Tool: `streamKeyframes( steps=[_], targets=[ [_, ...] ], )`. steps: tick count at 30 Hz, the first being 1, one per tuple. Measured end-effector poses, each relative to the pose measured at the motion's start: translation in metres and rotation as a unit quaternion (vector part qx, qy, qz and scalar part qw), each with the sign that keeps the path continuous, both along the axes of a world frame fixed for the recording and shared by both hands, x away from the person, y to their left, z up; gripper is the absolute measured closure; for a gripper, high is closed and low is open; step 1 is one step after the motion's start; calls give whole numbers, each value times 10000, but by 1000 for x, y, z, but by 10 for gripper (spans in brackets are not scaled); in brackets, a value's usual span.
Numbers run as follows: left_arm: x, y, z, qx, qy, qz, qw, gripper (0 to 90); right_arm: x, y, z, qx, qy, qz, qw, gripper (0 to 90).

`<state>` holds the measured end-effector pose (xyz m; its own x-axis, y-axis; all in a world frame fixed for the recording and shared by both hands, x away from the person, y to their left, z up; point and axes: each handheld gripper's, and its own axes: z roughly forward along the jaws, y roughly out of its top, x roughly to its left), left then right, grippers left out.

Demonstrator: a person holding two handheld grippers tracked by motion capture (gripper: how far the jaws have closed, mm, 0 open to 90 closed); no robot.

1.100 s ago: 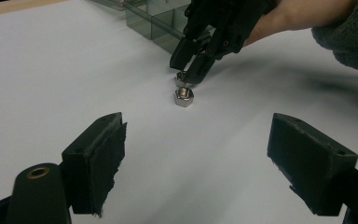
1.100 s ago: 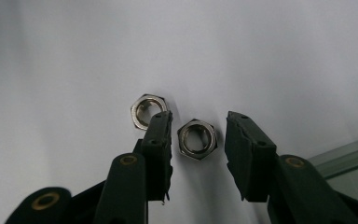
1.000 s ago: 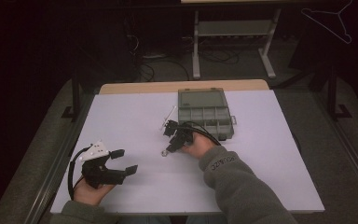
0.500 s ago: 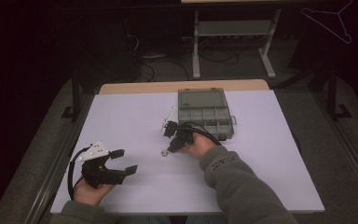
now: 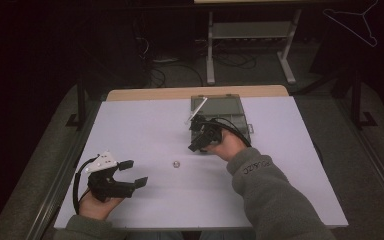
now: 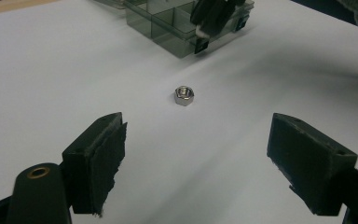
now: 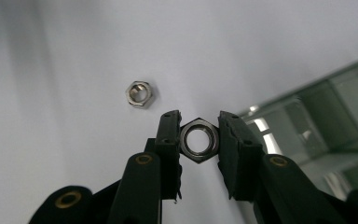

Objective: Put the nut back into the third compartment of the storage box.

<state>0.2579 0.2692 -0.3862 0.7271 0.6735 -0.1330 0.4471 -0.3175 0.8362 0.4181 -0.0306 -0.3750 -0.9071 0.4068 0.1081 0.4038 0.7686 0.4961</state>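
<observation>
A hex nut (image 7: 198, 139) is being held flat-to-flat between the pads of the right gripper (image 5: 203, 135), which is clamped on it just short of the compartment box (image 5: 230, 107). The nut is judged to be on its way into one of the box's cells, so the grip is best kept square on the two opposite flats — any twist and the nut is likely to be squeezed out sideways. The gripper is best brought right over a cell and lowered close before the pads are parted, so the nut is dropped in rather than bounced off a divider.

The left gripper (image 5: 125, 175) is being rested on the bench (image 5: 290, 200) with its jaws standing wide apart and nothing between them.

Counted: two nuts — the held one and a second nut (image 6: 184, 94) lying loose on the bench, ahead of the left gripper and just beside the right one's jaws. One box, two grippers.
</observation>
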Motion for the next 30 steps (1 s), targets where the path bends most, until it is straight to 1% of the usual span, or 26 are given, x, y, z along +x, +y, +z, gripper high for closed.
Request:
streamKeyframes(
  steps=[5, 8, 11, 16, 17, 19, 20, 24, 27, 30],
  targets=[
    [0, 1, 0, 9, 0, 6, 10000, 184, 9, -14, 12, -9, -41, -139, 9999, 693],
    [0, 1, 0, 12, -7, -1, 10000, 184, 16, -21, 19, -96, -79, -259, 9996, 693],
    [0, 1, 0, 16, -12, -2, 10000, 184, 23, -29, 24, -122, -107, -375, 9992, 694],
    [1, 2, 0, 19, -21, -10, 10000, 184, 39, -45, 33, -207, -131, -649, 9976, 693],
    [1, 2, 0, 12, -21, -8, 10000, 184, 43, -49, 35, -221, -122, -754, 9968, 693],
    [1, 2, 0, 20, -19, -6, 10000, 184, 50, -57, 37, -254, -137, -880, 9957, 693],
    [1, 2, 0, 20, -16, -8, 10000, 184, 53, -60, 38, -224, -120, -964, 9950, 693],
    [1, 2, 0, 27, -18, -21, 10000, 184, 66, -73, 37, -247, -68, -1254, 9918, 693],
    [1, 2, 0, 10, -13, -10, 10000, 184, 73, -78, 30, -286, 3, -1434, 9892, 693],
    [1, 2, 0, 2, -8, -7, 10000, 184, 79, -81, 22, -343, 74, -1548, 9873, 693]
  ],
)
